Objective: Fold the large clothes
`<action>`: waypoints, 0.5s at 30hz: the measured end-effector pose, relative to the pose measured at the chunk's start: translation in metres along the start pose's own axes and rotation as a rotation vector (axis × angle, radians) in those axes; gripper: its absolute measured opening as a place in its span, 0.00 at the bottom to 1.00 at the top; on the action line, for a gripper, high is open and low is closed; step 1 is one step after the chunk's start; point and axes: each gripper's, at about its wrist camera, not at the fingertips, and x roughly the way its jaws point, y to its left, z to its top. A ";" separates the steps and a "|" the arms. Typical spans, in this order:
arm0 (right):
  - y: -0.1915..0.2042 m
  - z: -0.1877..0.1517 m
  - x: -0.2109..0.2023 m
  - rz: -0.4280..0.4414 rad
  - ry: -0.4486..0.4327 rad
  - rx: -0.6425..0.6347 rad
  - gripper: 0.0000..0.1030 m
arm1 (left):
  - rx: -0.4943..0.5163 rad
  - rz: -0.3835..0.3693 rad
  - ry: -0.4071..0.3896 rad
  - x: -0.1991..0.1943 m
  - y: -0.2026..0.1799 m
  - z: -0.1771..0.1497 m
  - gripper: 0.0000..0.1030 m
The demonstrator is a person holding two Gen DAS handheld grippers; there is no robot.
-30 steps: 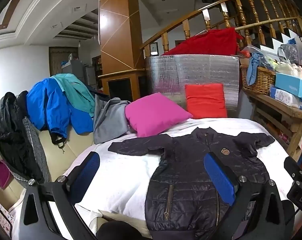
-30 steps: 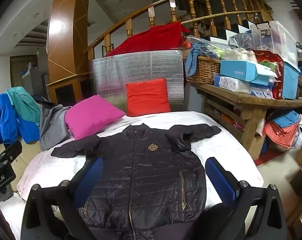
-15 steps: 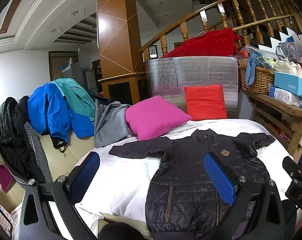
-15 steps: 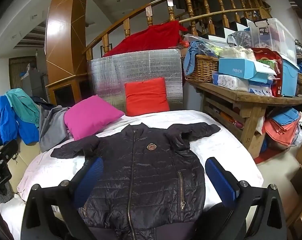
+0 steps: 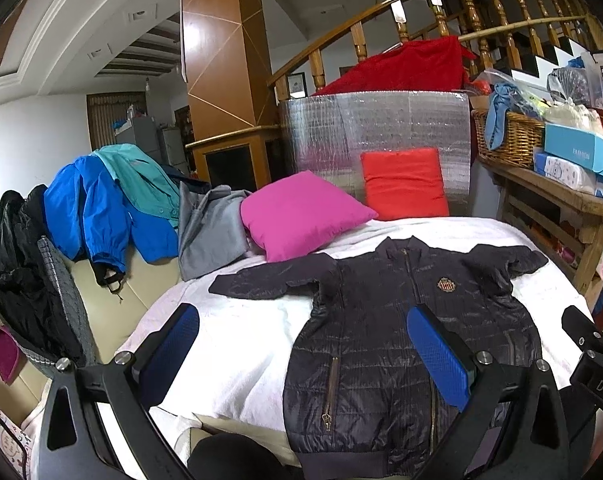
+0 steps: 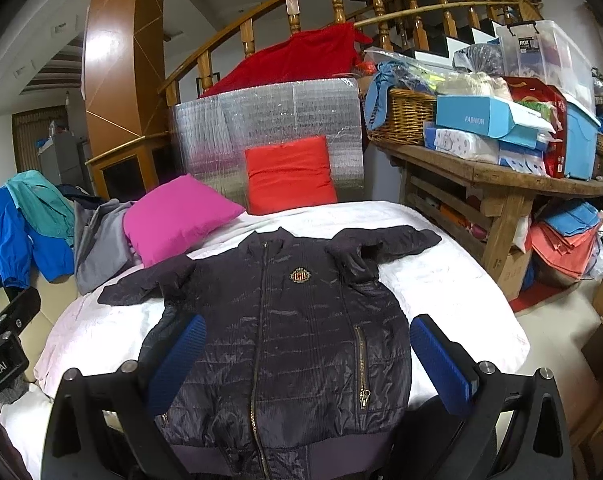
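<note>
Black quilted nylon, front up and zipped, sleeves flung out to left and right: the jacket [image 6: 285,320] lies flat on the white bedcover [image 5: 237,344], hem at the near edge, collar toward the pink cushion [image 5: 301,216] and red cushion [image 6: 289,176] at the far end. Left gripper [image 5: 313,356] hovers wide apart and empty above the near left of the hem; right gripper [image 6: 313,360] likewise spread with nothing held, straddling the lower body. No fold started, by my reading. Slippery shell, so pinch a sleeve cuff firmly, both layers, and sweep it across the chest without dragging the body askew.
</note>
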 end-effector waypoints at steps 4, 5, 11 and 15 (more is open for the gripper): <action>-0.002 -0.001 0.004 0.001 0.014 0.005 1.00 | 0.005 -0.002 0.011 0.003 -0.003 -0.002 1.00; -0.003 -0.002 0.006 0.001 0.018 0.007 1.00 | 0.005 -0.003 0.012 0.003 -0.003 -0.002 1.00; -0.006 -0.002 0.009 0.002 0.030 0.017 1.00 | 0.017 -0.006 0.018 0.004 -0.007 -0.003 1.00; -0.006 -0.003 0.009 0.000 0.032 0.019 1.00 | 0.023 -0.009 0.023 0.005 -0.010 -0.002 1.00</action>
